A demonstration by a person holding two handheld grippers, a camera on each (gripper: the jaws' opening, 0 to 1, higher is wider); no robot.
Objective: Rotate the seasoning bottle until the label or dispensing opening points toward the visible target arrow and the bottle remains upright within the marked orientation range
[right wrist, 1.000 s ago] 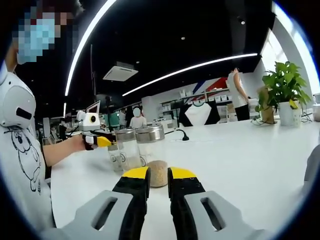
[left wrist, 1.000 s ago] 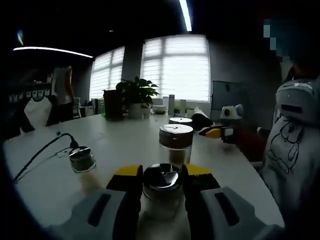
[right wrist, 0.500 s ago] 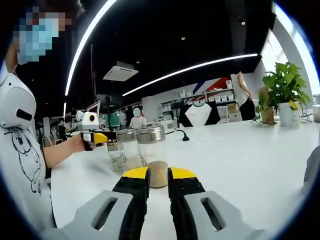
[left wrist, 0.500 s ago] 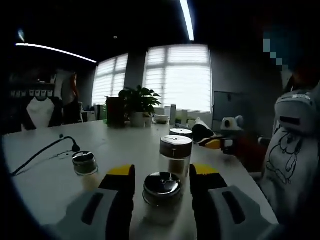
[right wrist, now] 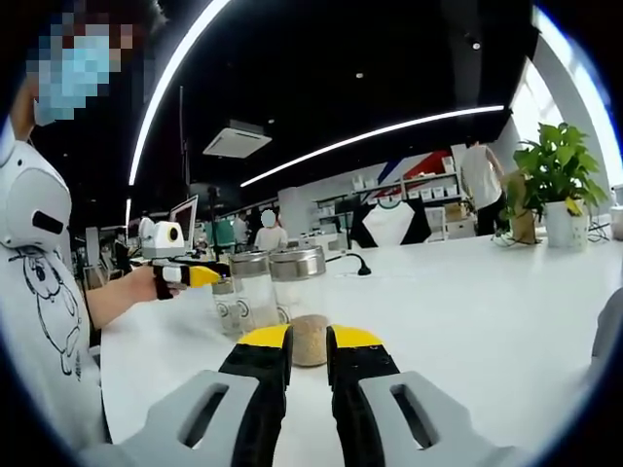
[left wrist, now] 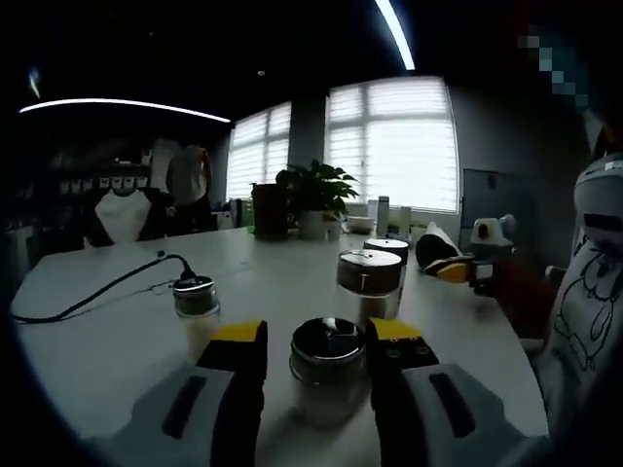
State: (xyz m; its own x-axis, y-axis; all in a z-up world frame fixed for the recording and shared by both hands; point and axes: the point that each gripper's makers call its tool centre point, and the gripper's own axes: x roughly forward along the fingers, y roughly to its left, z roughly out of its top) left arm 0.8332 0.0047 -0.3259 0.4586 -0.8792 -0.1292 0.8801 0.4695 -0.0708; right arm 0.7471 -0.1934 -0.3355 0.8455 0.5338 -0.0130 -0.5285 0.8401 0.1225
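Observation:
A glass seasoning bottle (left wrist: 329, 375) with a shiny metal lid stands upright on the white table (left wrist: 107, 360). My left gripper (left wrist: 316, 339) is open around it, a yellow-tipped jaw on each side with a small gap to the glass. Just beyond stand two more lidded bottles (left wrist: 370, 282), (left wrist: 386, 249), and a shorter one (left wrist: 197, 297) to the left. My right gripper (right wrist: 310, 341) is shut, its tips close before a bottle (right wrist: 297, 287) with grainy contents. In the right gripper view the left gripper (right wrist: 190, 275) is held at the far left beside a second bottle (right wrist: 248, 290).
A black cable (left wrist: 92, 295) runs across the table's left part. A potted plant (left wrist: 316, 195) and small containers stand at the far end by the windows. A person in a white shirt (left wrist: 594, 292) sits at the table's right edge; another person (right wrist: 482, 180) stands far back.
My left gripper's jaws, pressed on the bottle a second ago, have parted and let it go. The left view has shifted a little. My right gripper holds still.

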